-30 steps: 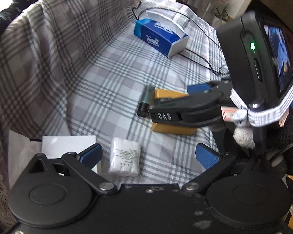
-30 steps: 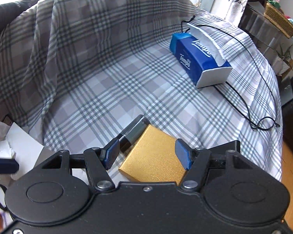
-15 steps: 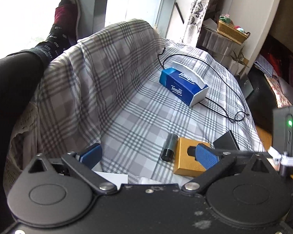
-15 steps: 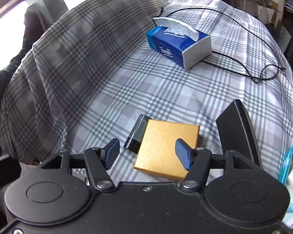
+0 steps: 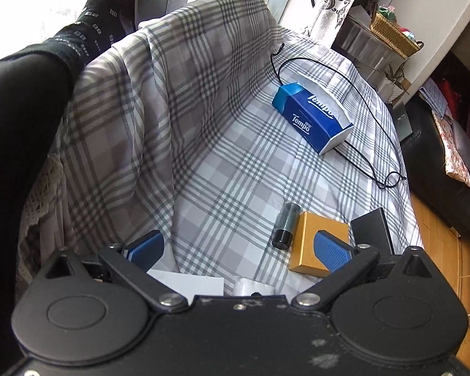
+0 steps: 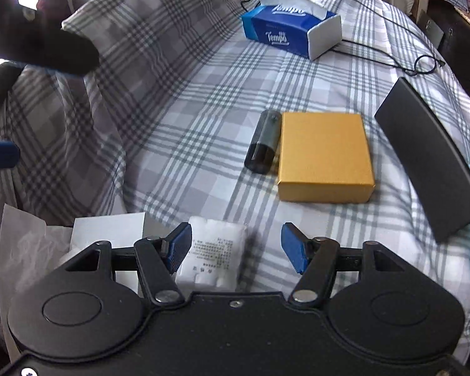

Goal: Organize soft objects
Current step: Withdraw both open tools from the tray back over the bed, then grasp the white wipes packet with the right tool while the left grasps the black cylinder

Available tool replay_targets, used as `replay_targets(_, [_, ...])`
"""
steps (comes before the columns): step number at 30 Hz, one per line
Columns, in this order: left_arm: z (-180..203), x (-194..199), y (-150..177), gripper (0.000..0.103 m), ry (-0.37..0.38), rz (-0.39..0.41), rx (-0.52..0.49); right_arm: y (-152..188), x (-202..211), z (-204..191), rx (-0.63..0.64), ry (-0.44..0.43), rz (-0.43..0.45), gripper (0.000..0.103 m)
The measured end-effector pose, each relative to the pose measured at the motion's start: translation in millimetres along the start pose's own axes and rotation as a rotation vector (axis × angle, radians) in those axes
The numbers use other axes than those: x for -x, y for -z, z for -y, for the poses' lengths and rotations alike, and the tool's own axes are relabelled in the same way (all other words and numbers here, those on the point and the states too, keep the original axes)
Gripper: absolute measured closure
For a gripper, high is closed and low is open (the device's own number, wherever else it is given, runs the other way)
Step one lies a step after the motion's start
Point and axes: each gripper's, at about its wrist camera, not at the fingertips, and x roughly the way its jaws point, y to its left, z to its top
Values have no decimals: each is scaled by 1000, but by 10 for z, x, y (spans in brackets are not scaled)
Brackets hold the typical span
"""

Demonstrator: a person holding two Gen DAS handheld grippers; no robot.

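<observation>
Tissue pack [image 6: 212, 258]: white, printed, on the plaid cloth [image 6: 185, 100] at its near edge, partly between the right gripper's fingers, touching neither clearly.
Right gripper [image 6: 236, 250]: jaws wide apart, holding nothing.
Left gripper [image 5: 236, 247]: jaws wide apart, empty, above the cloth.
White card [image 6: 108, 232]: just left of the pack.
Gold box [image 6: 324, 161]: mid-cloth, dark tube [image 6: 263, 145] against its left side.
Black slab [image 6: 429, 163]: right of the box, tilted.
Tempo box [image 6: 289, 31]: far side, black cable [image 6: 388, 59] beside it.
</observation>
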Motion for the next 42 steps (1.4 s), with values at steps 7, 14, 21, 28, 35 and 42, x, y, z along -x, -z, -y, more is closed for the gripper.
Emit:
replay_targets(7, [67, -62, -339, 1, -69, -6, -115, 66, -222, -35, -71, -27, -74, 42])
replay_targets(14, [321, -540, -473, 1, -154, -78, -217, 144, -284, -93, 15, 0, -95, 55])
replay_targets(21, [569, -1172, -347, 2, -169, -182, -264, 140, -71, 286, -20, 52, -23, 56])
replay_targets(28, [802, -1514, -262, 3, -117, -219, -326, 170, -10, 584, 20, 41, 69, 56])
replay_targets(35, [815, -1752, -187, 8, -161, -238, -354, 167, -90, 629, 44, -5, 119, 56])
replay_targets(42, [716, -1870, -198, 10, -188, -248, -314, 164, -127, 542, 91, -4, 123, 56])
